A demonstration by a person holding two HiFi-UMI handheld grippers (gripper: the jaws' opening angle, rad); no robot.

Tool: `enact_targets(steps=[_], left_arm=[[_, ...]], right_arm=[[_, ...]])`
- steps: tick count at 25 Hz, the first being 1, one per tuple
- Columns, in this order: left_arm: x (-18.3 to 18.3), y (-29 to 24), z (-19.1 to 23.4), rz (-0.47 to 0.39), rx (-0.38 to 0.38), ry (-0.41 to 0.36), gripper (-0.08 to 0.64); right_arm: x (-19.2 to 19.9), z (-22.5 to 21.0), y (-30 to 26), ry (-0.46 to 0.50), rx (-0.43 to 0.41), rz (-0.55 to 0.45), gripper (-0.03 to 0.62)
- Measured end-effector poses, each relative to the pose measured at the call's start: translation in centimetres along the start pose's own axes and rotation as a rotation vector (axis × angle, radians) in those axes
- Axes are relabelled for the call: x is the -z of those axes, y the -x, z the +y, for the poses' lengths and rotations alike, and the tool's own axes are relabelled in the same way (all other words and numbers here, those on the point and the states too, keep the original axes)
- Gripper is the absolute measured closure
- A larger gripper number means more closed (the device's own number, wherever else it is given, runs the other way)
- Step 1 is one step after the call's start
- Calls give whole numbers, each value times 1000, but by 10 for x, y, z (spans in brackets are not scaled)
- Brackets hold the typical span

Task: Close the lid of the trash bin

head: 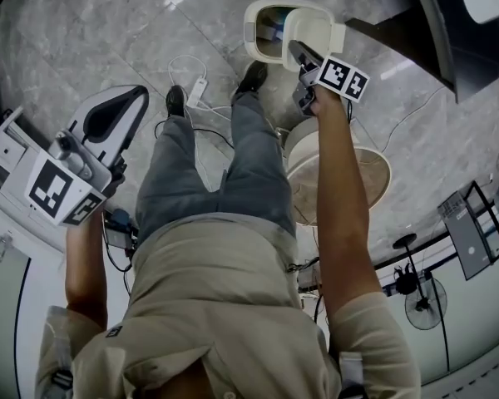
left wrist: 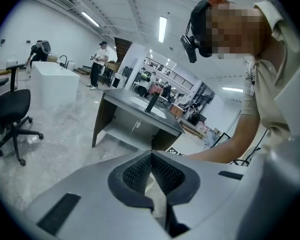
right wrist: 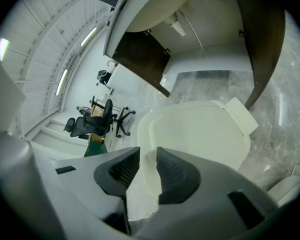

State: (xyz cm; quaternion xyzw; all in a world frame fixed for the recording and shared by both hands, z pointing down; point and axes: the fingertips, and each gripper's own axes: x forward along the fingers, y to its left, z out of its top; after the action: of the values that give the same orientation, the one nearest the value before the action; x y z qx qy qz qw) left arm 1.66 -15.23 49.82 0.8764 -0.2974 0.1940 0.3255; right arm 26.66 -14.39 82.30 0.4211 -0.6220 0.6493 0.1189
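The cream trash bin (head: 251,33) stands on the floor ahead of the person's feet, its lid (head: 314,25) raised and the dark inside showing. My right gripper (head: 296,50) reaches out to the lid's near edge. In the right gripper view the broad cream lid (right wrist: 200,134) fills the middle; my right gripper (right wrist: 147,156) has its jaws a little apart, the lid's edge showing in the gap and no pad visibly pressing on it. My left gripper (head: 140,92) hangs off to the left, away from the bin. In its own view my left gripper (left wrist: 151,156) is shut on nothing.
A round cream fan-like thing (head: 362,177) lies by the person's right leg. A power strip with cables (head: 196,90) lies near the feet. A dark desk (head: 437,32) overhangs the bin's right side; its underside (right wrist: 190,29) is above the lid. Office chairs (right wrist: 97,119) stand further off.
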Motion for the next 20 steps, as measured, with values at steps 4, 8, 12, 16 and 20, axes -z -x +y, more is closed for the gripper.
enact_targets(steps=[4, 8, 12, 16, 20], left_arm=[[11, 5, 11, 1, -12, 17, 546], [22, 9, 23, 3, -29, 36, 546], [35, 15, 31, 7, -47, 54, 546], [47, 20, 46, 12, -70, 74, 545], [60, 28, 57, 9, -90, 91, 546]], right_arm=[[12, -2, -25, 14, 17, 42, 483], [22, -8, -50, 12, 29, 78, 492], [32, -15, -72, 20, 48, 108, 495], [38, -26, -96, 17, 68, 130, 503], [47, -34, -115, 24, 91, 150, 515]])
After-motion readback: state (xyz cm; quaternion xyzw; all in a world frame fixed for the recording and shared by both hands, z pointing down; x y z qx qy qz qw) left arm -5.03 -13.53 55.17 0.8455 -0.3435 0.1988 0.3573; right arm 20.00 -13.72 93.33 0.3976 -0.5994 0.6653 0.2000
